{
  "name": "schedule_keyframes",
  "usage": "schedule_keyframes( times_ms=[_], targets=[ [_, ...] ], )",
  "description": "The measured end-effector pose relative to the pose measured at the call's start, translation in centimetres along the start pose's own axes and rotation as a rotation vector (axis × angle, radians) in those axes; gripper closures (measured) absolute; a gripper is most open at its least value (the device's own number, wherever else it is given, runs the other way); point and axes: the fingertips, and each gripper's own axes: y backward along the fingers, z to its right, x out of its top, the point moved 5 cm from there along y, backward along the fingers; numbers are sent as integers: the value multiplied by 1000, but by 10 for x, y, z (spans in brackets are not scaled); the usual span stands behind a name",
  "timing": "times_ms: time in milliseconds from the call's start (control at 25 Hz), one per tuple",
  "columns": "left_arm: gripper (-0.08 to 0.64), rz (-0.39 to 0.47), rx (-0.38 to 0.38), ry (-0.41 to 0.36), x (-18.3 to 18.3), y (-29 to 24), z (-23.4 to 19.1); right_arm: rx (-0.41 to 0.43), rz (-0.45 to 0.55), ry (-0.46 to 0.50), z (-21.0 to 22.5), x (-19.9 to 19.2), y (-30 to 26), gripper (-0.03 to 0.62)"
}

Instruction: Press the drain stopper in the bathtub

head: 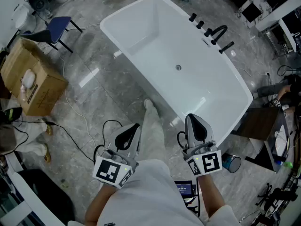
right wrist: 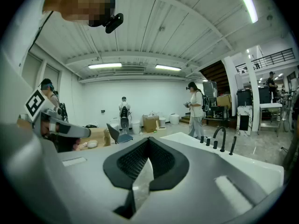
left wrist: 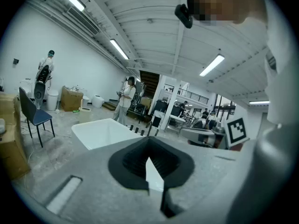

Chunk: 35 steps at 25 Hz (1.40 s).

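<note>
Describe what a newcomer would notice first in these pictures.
The large white bathtub fills the head view's centre, with a drain stopper in its floor and black taps along one rim. Nearer the person, the left tool and right tool are both shut and empty.

The drain stopper (head: 178, 68) is too small to tell raised from pressed. In the left gripper view the floor of the bathtub (left wrist: 100, 133), stopper included, hides behind the tub's own rim.
</note>
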Motion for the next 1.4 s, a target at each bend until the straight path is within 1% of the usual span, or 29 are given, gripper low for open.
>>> schedule_keyframes(
  times_ms=[80, 200, 280, 360, 440, 520, 600, 720, 800, 920, 960, 1040, 1160, 1280, 1400],
  targets=[
    [560, 3, -49, 30, -4, 49, 45, 5, -26, -25, -46, 6, 68, 597],
    [560, 9, -116, 17, -14, 111, 109, -4, -44, -55, -104, 8, 151, 598],
    [560, -3, -149, -10, -28, 137, 146, -35, -35, -71, -127, 4, 193, 598],
    [560, -40, -169, -39, -50, 152, 179, -68, -29, -99, -139, -3, 229, 598],
    [560, -88, -192, -71, -75, 161, 208, -96, -29, -135, -144, -11, 264, 598],
    [560, -128, -216, -101, -91, 171, 232, -127, -25, -153, -149, -19, 299, 598],
    [560, -138, -251, -131, -95, 180, 256, -155, -19, -171, -149, -27, 328, 598],
    [560, -144, -291, -182, -98, 200, 292, -170, 31, -253, -154, -31, 365, 598],
    [560, -163, -276, -171, -114, 217, 316, -156, 82, -283, -157, -32, 395, 598],
    [560, -176, -247, -111, -140, 225, 352, -148, 134, -290, -147, -39, 434, 597],
    [560, -184, -252, -110, -146, 227, 360, -158, 147, -295, -146, -42, 443, 597],
    [559, -207, -273, -145, -151, 233, 370, -186, 170, -317, -149, -47, 457, 598],
    [560, -217, -298, -196, -147, 235, 384, -201, 174, -330, -154, -47, 471, 598],
    [560, -211, -317, -209, -147, 228, 399, -204, 176, -321, -148, -46, 478, 598],
    [560, -195, -325, -216, -146, 222, 401, -228, 177, -327, -141, -48, 473, 598]
  ],
)
